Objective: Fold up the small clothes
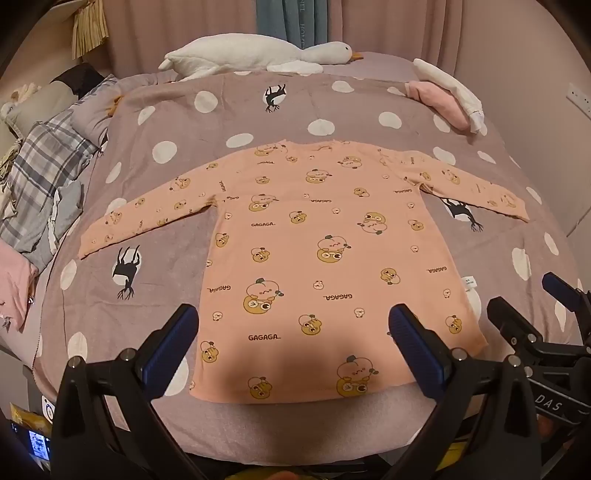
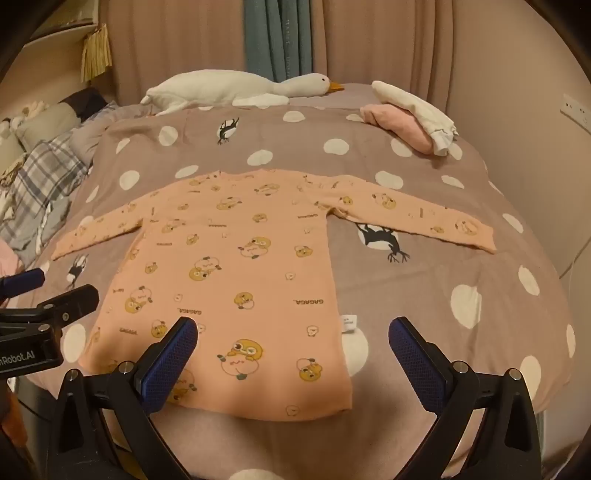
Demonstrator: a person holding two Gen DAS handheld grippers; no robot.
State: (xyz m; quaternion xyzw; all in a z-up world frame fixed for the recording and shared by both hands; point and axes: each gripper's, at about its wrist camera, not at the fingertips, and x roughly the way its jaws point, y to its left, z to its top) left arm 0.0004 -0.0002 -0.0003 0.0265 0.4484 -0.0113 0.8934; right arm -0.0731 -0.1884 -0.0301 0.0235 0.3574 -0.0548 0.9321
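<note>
Bed (image 1: 369, 110) fills both views, covered by a mauve spread with white dots and black animal prints; pink curtains (image 1: 406, 22) and a teal one behind. No containers in sight; everything lies loose on the spread. Shirt (image 1: 314, 236), peach with cartoon prints and "GAGAGA" lettering, lies flat mid-bed, both long sleeves spread out to the sides, neck toward the far edge, hem toward the cameras; a white tag sticks out from its right side seam. Left gripper (image 1: 293, 343) hangs over the hem end, jaws spread wide, blue pads clear of the cloth, nothing between them. Right gripper (image 2: 293, 347) sits just beside it over the shirt's lower right corner, jaws likewise wide apart, gripping nothing. Each tool shows at the edge of the other's view. Goose plush (image 1: 258, 53), white, lies along the far edge. Folded pink cloth (image 1: 439, 101) with a white one (image 1: 450, 88) on top rests far right. Plaid bedding (image 1: 40, 166) is heaped at left.
</note>
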